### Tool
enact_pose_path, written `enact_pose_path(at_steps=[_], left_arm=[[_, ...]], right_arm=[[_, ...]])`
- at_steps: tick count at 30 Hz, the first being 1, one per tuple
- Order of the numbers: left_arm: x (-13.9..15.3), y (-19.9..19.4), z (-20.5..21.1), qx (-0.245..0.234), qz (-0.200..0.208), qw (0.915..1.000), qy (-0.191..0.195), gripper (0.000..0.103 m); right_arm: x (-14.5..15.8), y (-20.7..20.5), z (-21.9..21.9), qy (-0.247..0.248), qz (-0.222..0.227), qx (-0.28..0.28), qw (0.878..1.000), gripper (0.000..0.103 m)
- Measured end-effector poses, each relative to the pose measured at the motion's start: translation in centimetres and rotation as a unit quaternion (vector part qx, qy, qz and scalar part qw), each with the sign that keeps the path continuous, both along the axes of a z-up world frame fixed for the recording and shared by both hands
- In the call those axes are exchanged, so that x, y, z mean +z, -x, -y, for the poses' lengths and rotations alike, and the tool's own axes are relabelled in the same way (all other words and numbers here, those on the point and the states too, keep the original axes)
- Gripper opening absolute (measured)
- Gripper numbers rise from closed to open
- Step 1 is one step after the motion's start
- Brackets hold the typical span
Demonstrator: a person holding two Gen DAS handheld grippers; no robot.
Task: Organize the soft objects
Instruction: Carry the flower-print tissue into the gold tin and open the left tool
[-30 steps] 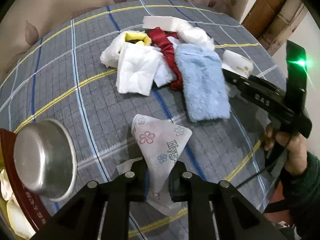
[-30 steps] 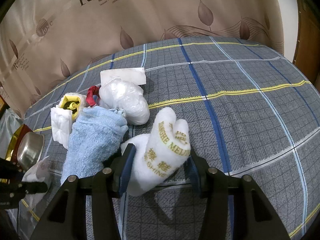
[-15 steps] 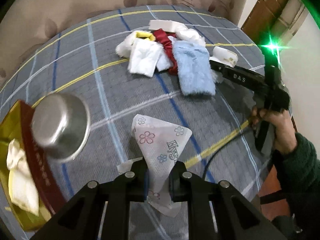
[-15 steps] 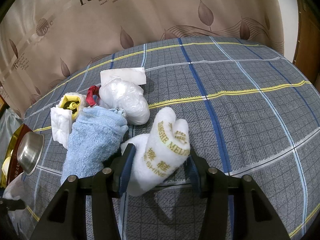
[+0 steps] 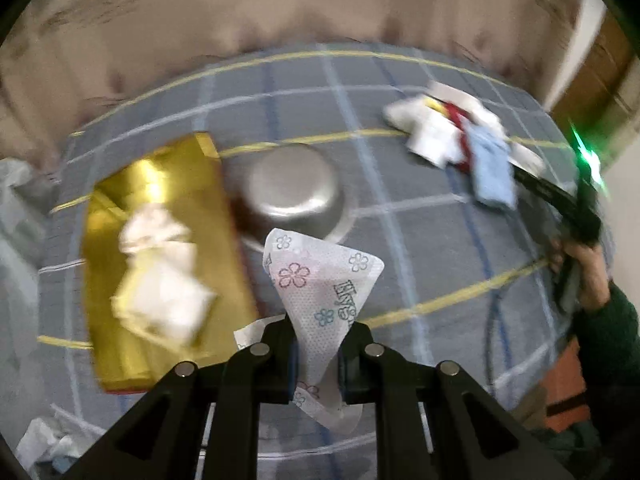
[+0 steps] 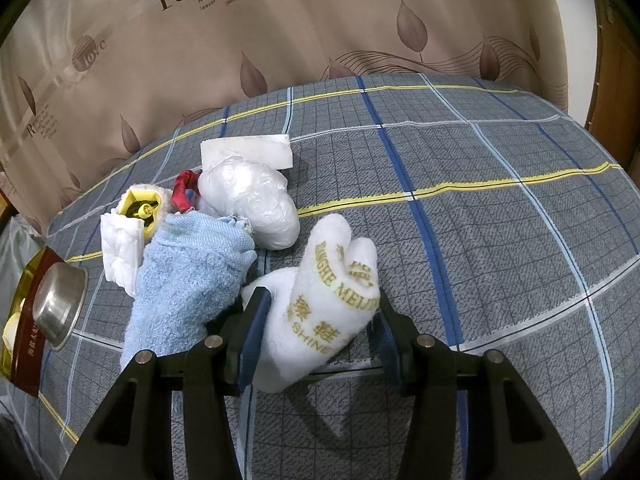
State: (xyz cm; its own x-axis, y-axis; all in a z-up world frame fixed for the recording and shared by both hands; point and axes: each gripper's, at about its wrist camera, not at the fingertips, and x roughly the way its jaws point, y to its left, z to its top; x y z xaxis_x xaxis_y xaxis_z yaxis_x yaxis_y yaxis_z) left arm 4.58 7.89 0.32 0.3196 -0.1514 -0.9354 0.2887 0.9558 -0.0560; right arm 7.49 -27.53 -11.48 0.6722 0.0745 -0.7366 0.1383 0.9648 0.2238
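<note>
My left gripper [image 5: 316, 354] is shut on a white flowered tissue packet [image 5: 324, 280] and holds it in the air, near the gold box [image 5: 160, 256] that holds white soft items [image 5: 160, 292]. My right gripper [image 6: 316, 328] is closed around a white shoe-shine mitt with gold lettering [image 6: 328, 300] that rests on the plaid tablecloth [image 6: 500, 220]. Next to it lies a pile: a blue towel [image 6: 188, 272], a clear plastic-wrapped bundle [image 6: 252, 204], a red cloth [image 6: 184, 190], a yellow item [image 6: 140, 208] and white pads [image 6: 120, 248]. The pile also shows in the left wrist view [image 5: 456, 140].
An upturned steel bowl [image 5: 296, 192] sits beside the gold box; it also shows in the right wrist view [image 6: 60, 304]. A white flat packet [image 6: 248, 152] lies behind the pile. A curtain [image 6: 280, 20] hangs behind the table. The right hand and its gripper [image 5: 560, 204] are at the table's right edge.
My left gripper has swung left with the tissue packet, so the gold box and bowl now sit ahead of it and the pile lies far right. The right gripper has not moved.
</note>
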Motion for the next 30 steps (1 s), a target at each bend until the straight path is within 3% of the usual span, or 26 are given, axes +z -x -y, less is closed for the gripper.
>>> enact_pose_path(at_steps=[5, 12, 24, 30], left_arm=[[1.2, -1.2, -5.3, 0.065, 0.024, 0.9972, -0.028, 0.014], [1.6, -5.0, -11.2, 0.143, 0.039, 0.9883, -0.035, 0.014], [-2.5, -12.0, -16.3, 0.208, 0.017, 0.9766, -0.052, 0.016], [-4.0, -12.9, -16.5, 0.202, 0.01, 0.9769, -0.069, 0.04]], right_arm=[[0.0, 0.0, -0.1, 0.001, 0.0, 0.0, 1.0, 0.047], [0.0, 0.0, 0.0, 0.001, 0.0, 0.0, 1.0, 0.047], [0.0, 0.0, -0.1, 0.002, -0.001, 0.0, 1.0, 0.048], [-0.1, 0.0, -0.2, 0.005, -0.002, 0.003, 1.0, 0.05]])
